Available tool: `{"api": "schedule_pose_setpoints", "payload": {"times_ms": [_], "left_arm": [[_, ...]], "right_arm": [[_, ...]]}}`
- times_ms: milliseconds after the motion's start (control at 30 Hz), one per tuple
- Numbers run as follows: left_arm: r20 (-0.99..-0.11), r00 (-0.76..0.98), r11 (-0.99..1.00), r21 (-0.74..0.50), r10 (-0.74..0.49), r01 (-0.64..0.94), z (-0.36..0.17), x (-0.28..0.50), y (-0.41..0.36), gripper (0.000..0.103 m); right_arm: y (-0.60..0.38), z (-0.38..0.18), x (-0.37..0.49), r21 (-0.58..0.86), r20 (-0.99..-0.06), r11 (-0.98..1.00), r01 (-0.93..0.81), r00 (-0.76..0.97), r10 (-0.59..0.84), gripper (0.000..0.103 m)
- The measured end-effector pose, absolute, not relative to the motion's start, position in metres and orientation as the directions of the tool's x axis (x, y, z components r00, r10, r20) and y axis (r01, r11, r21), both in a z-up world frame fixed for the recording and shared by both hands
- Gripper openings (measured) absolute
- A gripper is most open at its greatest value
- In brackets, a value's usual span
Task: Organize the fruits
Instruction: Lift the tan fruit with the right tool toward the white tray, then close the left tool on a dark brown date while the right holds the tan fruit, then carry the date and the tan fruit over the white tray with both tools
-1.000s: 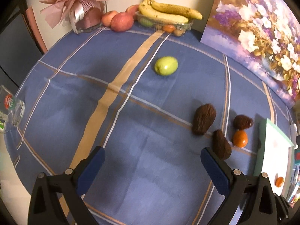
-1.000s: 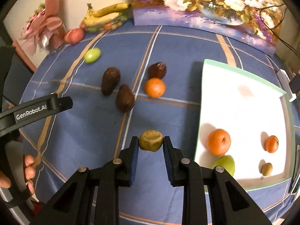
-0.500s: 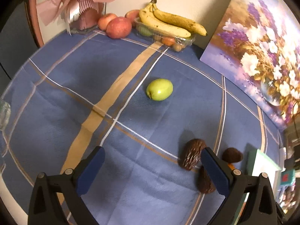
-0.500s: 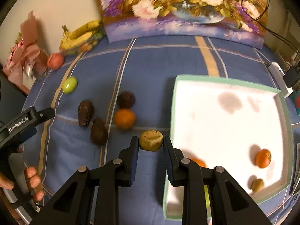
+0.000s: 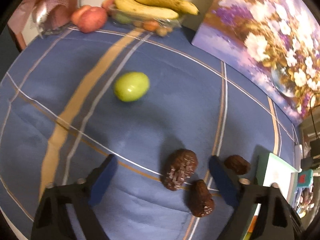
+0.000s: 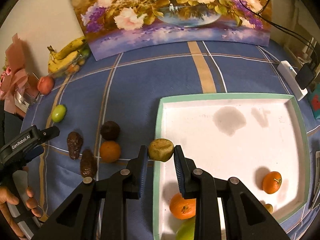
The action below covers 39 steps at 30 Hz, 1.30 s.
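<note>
My right gripper (image 6: 160,154) is shut on a brownish-yellow round fruit (image 6: 160,150), held above the left rim of the white tray (image 6: 158,120). The tray holds two oranges (image 6: 183,206) (image 6: 271,182), a green fruit (image 6: 186,230) and a small brown one (image 6: 268,208). My left gripper (image 5: 162,172) is open and empty above the blue cloth, with a brown scaly fruit (image 5: 180,172) between its fingers and a green fruit (image 5: 131,89) farther ahead. Two more brown fruits (image 5: 201,199) (image 5: 237,164) lie near its right finger. An orange (image 6: 110,151) lies left of the tray.
Bananas (image 5: 152,6) on a clear box and red apples (image 5: 91,19) stand at the back edge beside a pink wrapped bouquet (image 5: 52,6). A flower painting (image 6: 172,12) leans on the wall. A white power strip (image 6: 292,78) with cables lies right of the tray.
My right gripper has carried the brownish fruit rightwards to the tray's left rim. My left gripper has moved forward and down toward the brown fruits and green fruit.
</note>
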<state>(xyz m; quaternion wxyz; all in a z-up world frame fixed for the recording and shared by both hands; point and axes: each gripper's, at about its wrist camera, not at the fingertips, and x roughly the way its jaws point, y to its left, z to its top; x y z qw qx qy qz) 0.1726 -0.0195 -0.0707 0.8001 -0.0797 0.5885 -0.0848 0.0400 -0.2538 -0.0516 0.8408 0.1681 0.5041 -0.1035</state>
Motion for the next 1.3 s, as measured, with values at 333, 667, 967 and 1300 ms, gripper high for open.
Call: {"api": "schedule_pose_setpoints", "payload": {"times_ms": [333,667,967,1300], "left_arm": [[-0.937,0.240,0.968,-0.243,-0.252,0.066,-0.092,0.169,-0.041,0.043],[-0.923,0.314,0.975,-0.216,-0.223,0.060,-0.074,0.163,-0.035,0.040],[-0.896,0.382,0.974,-0.206,-0.228,0.096,-0.039,0.153,-0.040,0.040],[-0.859,0.425,0.954,-0.211,-0.285,0.214,0.002,0.136,-0.081,0.040]], "right_arm": [[-0.256,-0.048,0.038,0.166,-0.882,0.924,0.345,0.471,-0.017,0.027],[-0.264,-0.042,0.033,0.185,-0.878,0.918,0.351,0.479,-0.007,0.027],[-0.285,-0.035,0.025,0.198,-0.871,0.906,0.375,0.490,-0.012,0.027],[-0.316,-0.025,0.011,0.181,-0.864,0.886,0.426,0.499,-0.064,0.027]]}}
